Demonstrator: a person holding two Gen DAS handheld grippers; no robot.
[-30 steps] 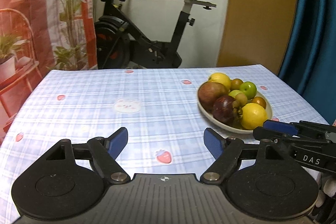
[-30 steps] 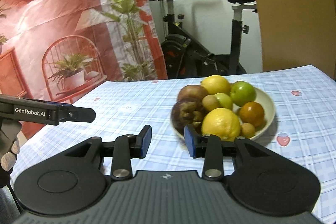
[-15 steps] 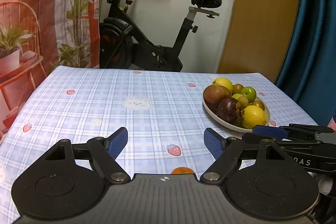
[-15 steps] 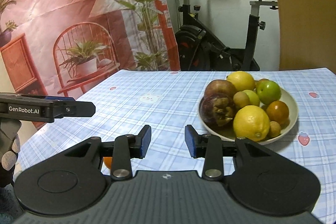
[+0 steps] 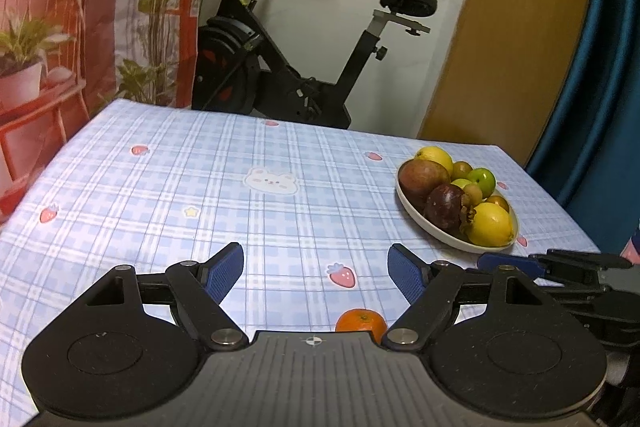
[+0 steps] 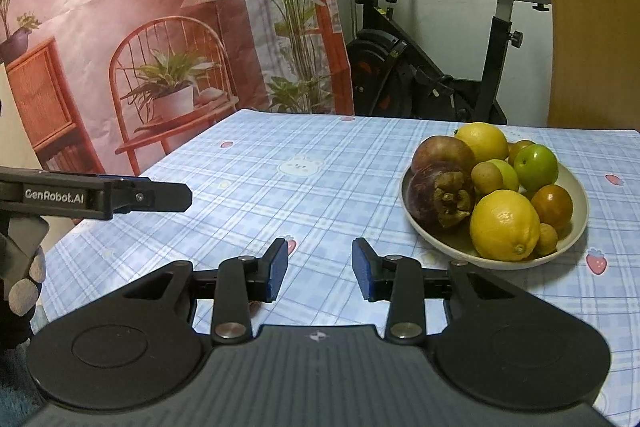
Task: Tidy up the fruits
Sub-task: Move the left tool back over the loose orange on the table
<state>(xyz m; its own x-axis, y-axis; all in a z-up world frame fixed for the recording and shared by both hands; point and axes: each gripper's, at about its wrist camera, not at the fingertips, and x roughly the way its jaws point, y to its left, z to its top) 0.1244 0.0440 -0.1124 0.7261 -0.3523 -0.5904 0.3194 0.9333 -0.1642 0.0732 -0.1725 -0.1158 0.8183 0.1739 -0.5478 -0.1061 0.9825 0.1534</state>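
Observation:
A white bowl at the table's right holds lemons, a mangosteen, green fruits and several small brown ones; it also shows in the right wrist view. A small orange lies alone on the cloth near the front edge, just under my left gripper, which is open and empty above it. My right gripper is open and empty, hovering left of the bowl and near it. The left gripper's side shows at the left of the right wrist view.
The table wears a blue checked cloth with strawberry prints. An exercise bike stands behind the far edge. A printed backdrop hangs at the left, a blue curtain at the right.
Both grippers have pulled back and risen from the bowl. The orange has come into the left wrist view. The right gripper's jaws have opened wider.

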